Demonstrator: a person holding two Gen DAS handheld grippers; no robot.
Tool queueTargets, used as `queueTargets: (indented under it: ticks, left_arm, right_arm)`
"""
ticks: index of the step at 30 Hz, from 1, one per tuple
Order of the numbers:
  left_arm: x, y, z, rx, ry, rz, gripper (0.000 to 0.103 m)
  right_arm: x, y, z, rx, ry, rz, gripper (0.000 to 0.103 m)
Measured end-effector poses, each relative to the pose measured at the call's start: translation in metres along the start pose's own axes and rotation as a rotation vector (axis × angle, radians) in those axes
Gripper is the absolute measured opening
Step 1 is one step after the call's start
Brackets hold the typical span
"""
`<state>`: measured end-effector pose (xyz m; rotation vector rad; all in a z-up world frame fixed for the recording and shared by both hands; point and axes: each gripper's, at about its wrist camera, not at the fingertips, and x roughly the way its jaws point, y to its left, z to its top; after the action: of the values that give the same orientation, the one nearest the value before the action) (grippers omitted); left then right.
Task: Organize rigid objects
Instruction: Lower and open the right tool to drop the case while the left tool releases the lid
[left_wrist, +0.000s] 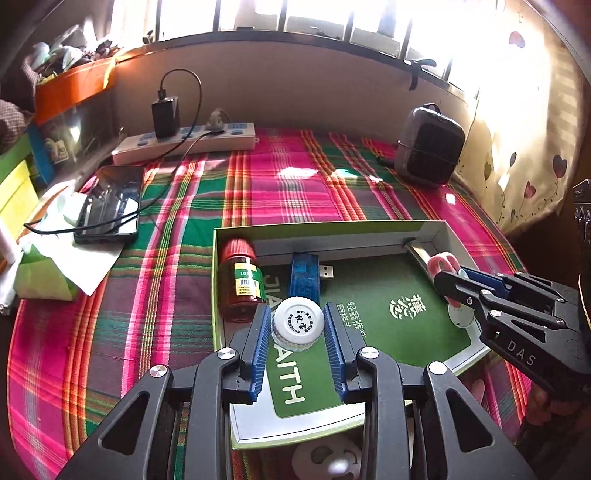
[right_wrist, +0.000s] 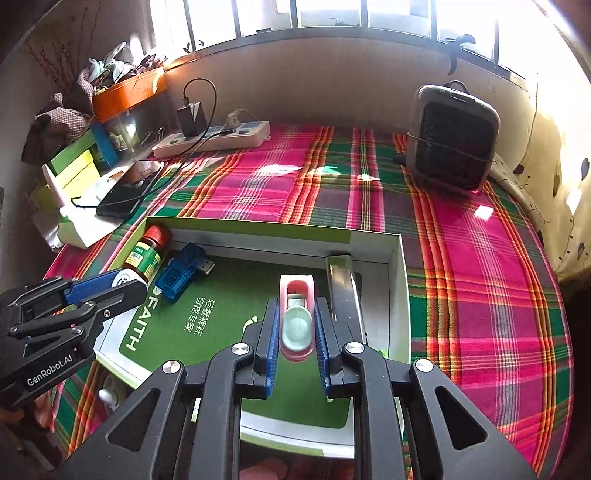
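— Blue ribbed pads (left_wrist: 260, 347) sit nearest the lens on the left gripper (left_wrist: 297, 328), and they bracket a white bottle (left_wrist: 297, 323) by its cap. Are they clamped on it?

— Both pads meet the cap's sides, so I judge it gripped. It hangs over the near left part of the green-lined box (left_wrist: 328, 226), just in front of the red-capped jar (left_wrist: 241, 280) and the blue USB tester (left_wrist: 304, 276), both lying along the far left wall.

— How will it handle?

— Probably light, stiff plastic. The cap is ridged, which helps the pads bite, but it is round, so it could swivel if tilted. Holding across the cap's full width looks right.

— And the right gripper (right_wrist: 297, 334)?

— Its pads press a pink-and-mint nail clipper (right_wrist: 297, 325) from both sides, over the box's right part, just beside the steel bar (right_wrist: 343, 291) lying along the right wall.

— Any concerns there?

— It seems small, hard and smooth-shelled, so I would expect it to slide lengthwise if the squeeze is weak. Flat sides suit the pads; gripping mid-body, as now, keeps it level.

— Fragile?

— Neither looks so, though whether the bottle is full I cannot tell.
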<state>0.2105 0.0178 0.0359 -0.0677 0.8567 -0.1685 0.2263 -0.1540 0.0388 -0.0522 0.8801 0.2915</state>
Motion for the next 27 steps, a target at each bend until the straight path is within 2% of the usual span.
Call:
queueTargets:
  ticks: [27]
  left_arm:
    - [0.018,0.004,-0.002,-0.015,0.027,0.0,0.028]
  right_arm:
    - [0.035,0.004,0.007,-0.018,0.055,-0.003,0.019]
